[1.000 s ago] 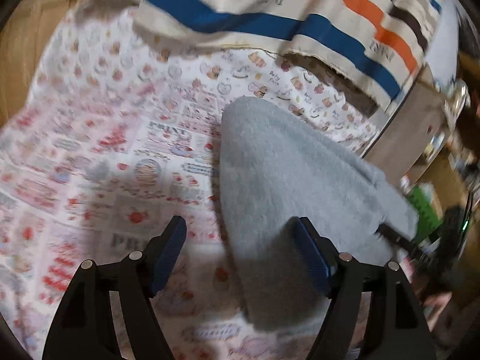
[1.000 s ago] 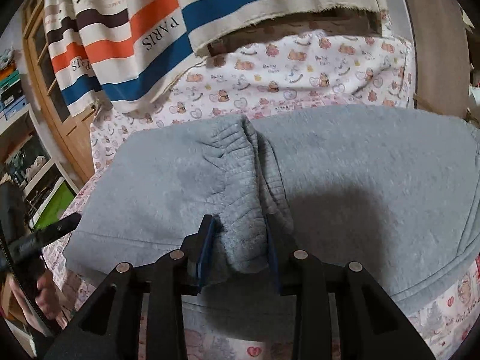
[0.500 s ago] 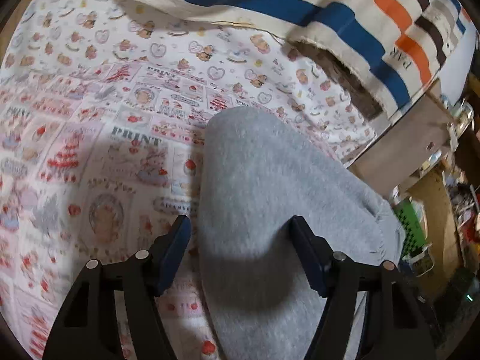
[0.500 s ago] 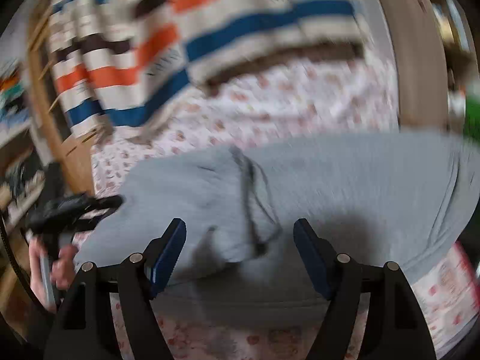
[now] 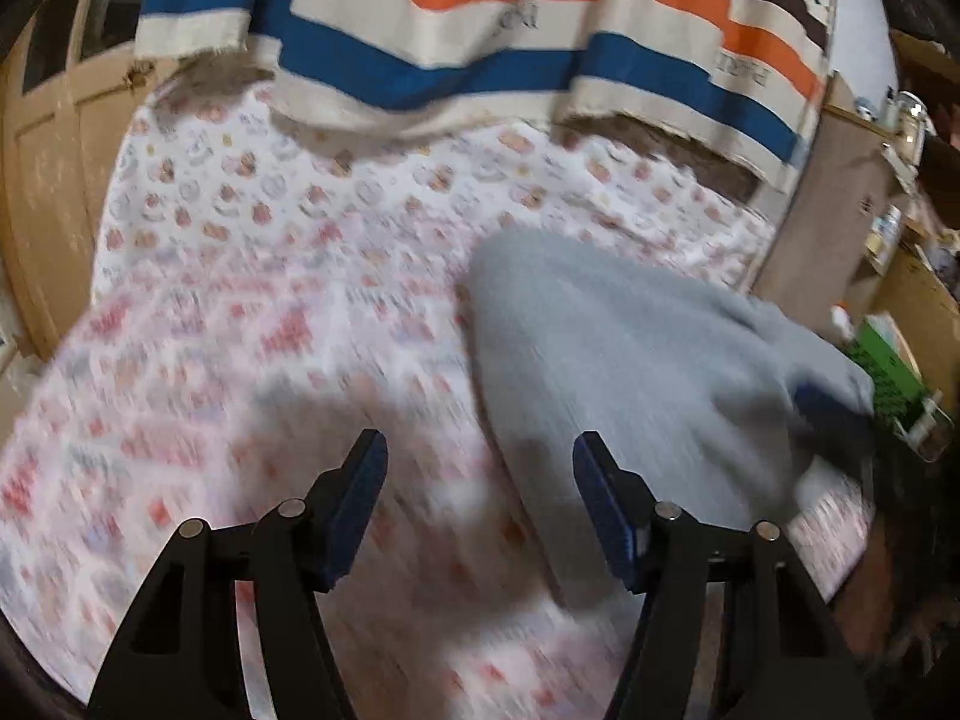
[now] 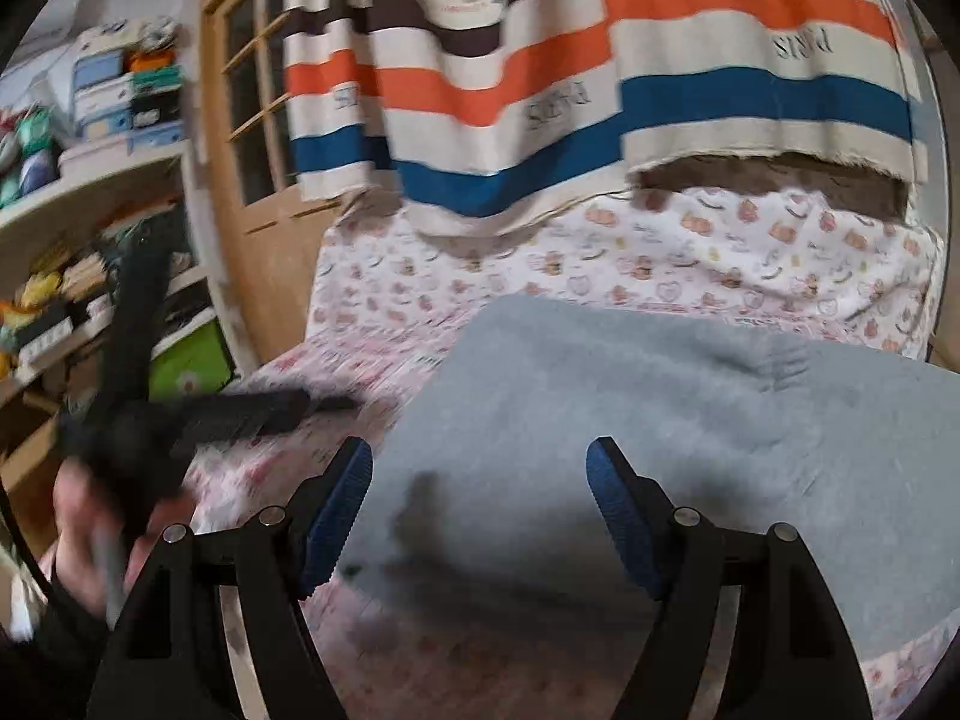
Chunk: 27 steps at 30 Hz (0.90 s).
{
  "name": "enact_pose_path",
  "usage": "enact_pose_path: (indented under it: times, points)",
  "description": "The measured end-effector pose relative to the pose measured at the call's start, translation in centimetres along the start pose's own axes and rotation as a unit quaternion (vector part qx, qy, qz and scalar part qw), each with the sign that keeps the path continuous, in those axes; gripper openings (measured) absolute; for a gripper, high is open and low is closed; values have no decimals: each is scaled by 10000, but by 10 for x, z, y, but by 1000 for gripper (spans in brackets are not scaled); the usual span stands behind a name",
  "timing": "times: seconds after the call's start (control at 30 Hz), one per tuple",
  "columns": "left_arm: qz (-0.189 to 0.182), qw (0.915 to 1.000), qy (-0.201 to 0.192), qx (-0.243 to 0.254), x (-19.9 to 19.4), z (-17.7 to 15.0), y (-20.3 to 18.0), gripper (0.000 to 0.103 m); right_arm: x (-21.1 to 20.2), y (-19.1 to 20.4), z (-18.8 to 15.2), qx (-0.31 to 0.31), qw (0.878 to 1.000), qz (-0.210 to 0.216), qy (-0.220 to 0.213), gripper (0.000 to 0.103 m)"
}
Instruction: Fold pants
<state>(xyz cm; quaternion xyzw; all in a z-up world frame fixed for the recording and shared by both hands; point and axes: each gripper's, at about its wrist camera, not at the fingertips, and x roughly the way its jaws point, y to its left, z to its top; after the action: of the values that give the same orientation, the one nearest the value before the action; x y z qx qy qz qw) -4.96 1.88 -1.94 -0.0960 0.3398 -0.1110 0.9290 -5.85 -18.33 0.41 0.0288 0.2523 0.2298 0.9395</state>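
Note:
The grey fleece pants (image 6: 648,420) lie folded in a flat pile on the patterned bedsheet (image 5: 252,312). In the left wrist view the pants (image 5: 630,372) lie to the right of centre. My left gripper (image 5: 477,483) is open and empty above the sheet, its right finger over the pants' near edge. My right gripper (image 6: 480,489) is open and empty above the pants' near left part. The left gripper also shows blurred at the left of the right wrist view (image 6: 240,414). The right gripper's blue pad shows at the pants' far right edge in the left wrist view (image 5: 831,414).
A striped blanket (image 6: 600,90) in orange, blue and brown hangs over the far side of the bed. A wooden door (image 6: 252,120) and cluttered shelves (image 6: 90,240) stand left. A wooden cabinet (image 5: 840,192) and a green box (image 5: 888,360) are at the right.
My right gripper let go of the pants' waistband, opened and drew back. My left gripper stayed open and pulled back and up from the pants; both views are blurred by motion.

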Motion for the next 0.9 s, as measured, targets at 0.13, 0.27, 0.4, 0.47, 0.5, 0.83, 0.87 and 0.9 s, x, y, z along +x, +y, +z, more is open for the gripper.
enact_pose_path:
  times: [0.13, 0.27, 0.4, 0.47, 0.5, 0.83, 0.87, 0.9]
  points:
    - [-310, 9989, 28, -360, 6, -18, -8, 62, 35, -22, 53, 220, 9969, 244, 720, 83]
    - [-498, 9962, -3, -716, 11, -21, -6, 62, 97, -30, 103, 376, 9845, 131, 1708, 86]
    - [-660, 9937, 73, -904, 17, -24, -4, 63, 156, -22, 123, 898, 9599, -1, 2654, 86]
    - [-772, 9915, 57, -1046, 16, -24, -1, 63, 177, -9, 122, 826, 9508, -239, 2975, 85]
    - [-836, 9903, 53, -1107, 15, -25, 1, 63, 185, -5, 121, 810, 9476, -338, 3072, 85]
    - [-1088, 9850, 117, -1336, 27, -27, -6, 59, 270, 21, 79, -88, 8957, -1626, 4138, 74]
    - [-1202, 9840, 191, -1302, 31, -28, -8, 42, 271, 22, 77, -140, 8957, -1746, 4086, 68]
    - [-1210, 9843, 244, -1258, 34, -29, -11, 38, 270, 23, 77, -173, 8979, -1787, 4020, 60]
